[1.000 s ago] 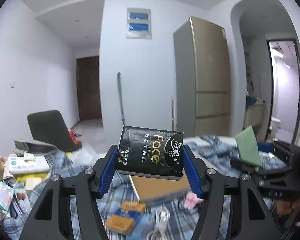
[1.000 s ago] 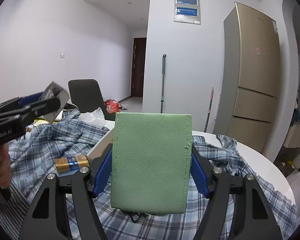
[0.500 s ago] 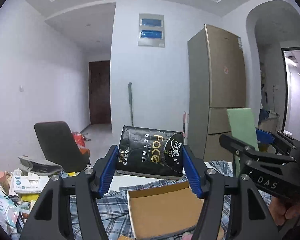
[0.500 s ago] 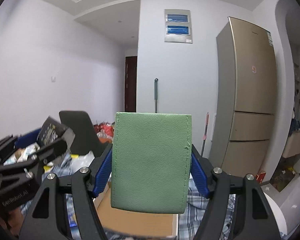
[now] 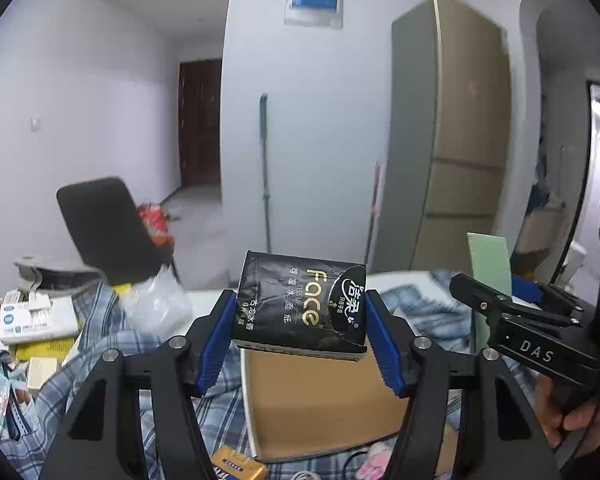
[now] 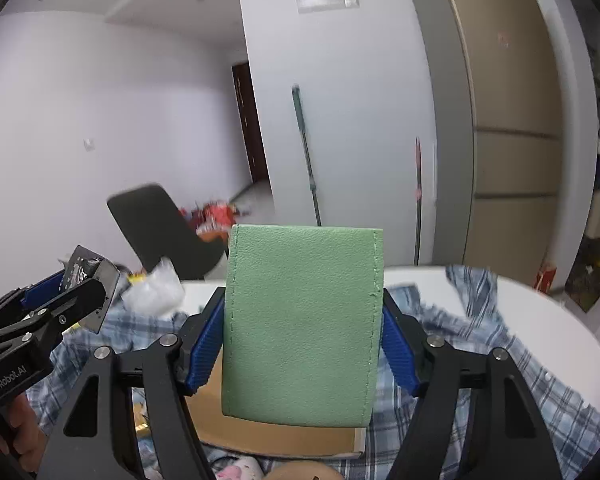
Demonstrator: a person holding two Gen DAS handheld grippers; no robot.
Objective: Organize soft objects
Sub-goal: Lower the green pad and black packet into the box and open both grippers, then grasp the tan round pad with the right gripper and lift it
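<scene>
My left gripper (image 5: 302, 332) is shut on a black "Face" tissue pack (image 5: 300, 300) and holds it above an open cardboard box (image 5: 316, 400). My right gripper (image 6: 302, 344) is shut on a green leather pouch (image 6: 300, 320), also above the box (image 6: 276, 428). In the left wrist view the right gripper and the pouch (image 5: 490, 260) show at the right. In the right wrist view the left gripper and the tissue pack (image 6: 86, 276) show at the left.
A blue plaid cloth (image 6: 480, 360) covers the white round table (image 6: 548, 300). Boxes and packets (image 5: 36, 324), a clear plastic bag (image 5: 156, 300), a yellow battery pack (image 5: 236, 466) and a pink soft item (image 5: 374, 464) lie around. A black chair (image 5: 108, 228) stands behind.
Both grippers have tilted back down after pointing up at the room, so the box and table fill more of both views. Both still hold their items.
</scene>
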